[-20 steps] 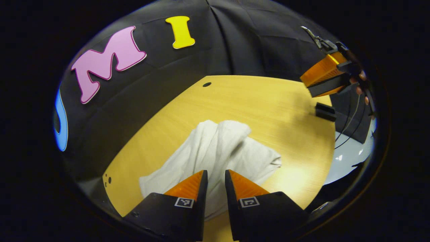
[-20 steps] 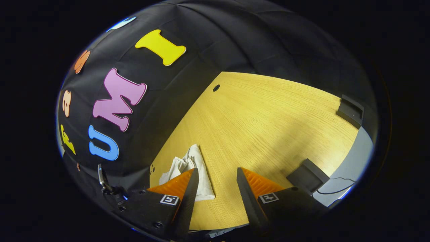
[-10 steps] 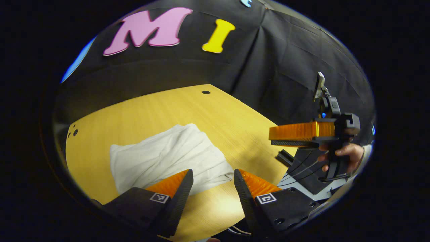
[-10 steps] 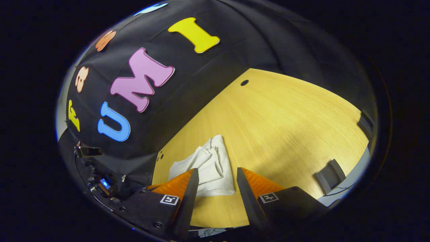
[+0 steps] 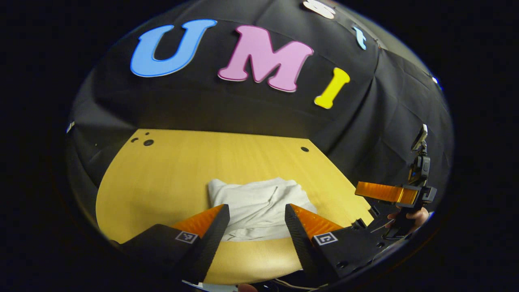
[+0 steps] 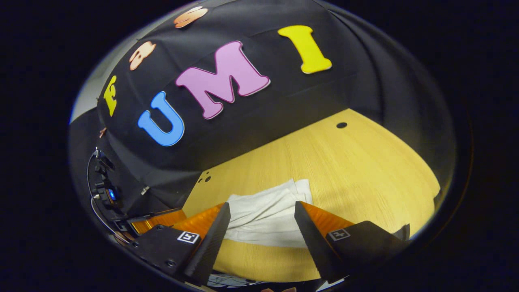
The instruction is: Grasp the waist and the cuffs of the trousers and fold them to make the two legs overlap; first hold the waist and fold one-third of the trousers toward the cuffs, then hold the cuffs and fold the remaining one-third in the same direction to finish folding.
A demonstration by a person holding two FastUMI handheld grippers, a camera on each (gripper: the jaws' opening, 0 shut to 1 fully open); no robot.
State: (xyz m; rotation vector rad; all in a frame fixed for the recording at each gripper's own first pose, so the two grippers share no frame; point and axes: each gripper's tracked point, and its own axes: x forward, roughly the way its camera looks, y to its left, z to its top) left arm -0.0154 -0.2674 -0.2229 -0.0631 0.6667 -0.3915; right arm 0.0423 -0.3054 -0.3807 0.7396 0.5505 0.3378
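1. The left gripper (image 5: 257, 221) hangs with its fingers spread wide and nothing between them, above the near edge of the folded white cloth trousers (image 5: 259, 205).
2. The right gripper (image 6: 262, 219) is likewise wide apart and holding nothing, just short of the trousers (image 6: 267, 215); in the left gripper view it (image 5: 385, 192) sits off to the trousers' right, held in a person's hand (image 5: 409, 217).
3. The trousers lie as a compact, wrinkled bundle on the pale yellow wooden table (image 5: 162, 178), near its front edge and well apart from the round holes in the tabletop beyond them.
4. Judging by the bundle, the folding looks finished or nearly so.
5. Risk: the soft layers sit loose, so a finger dipping and catching the top layer could drag the fold open or push the bundle toward the table's front edge.
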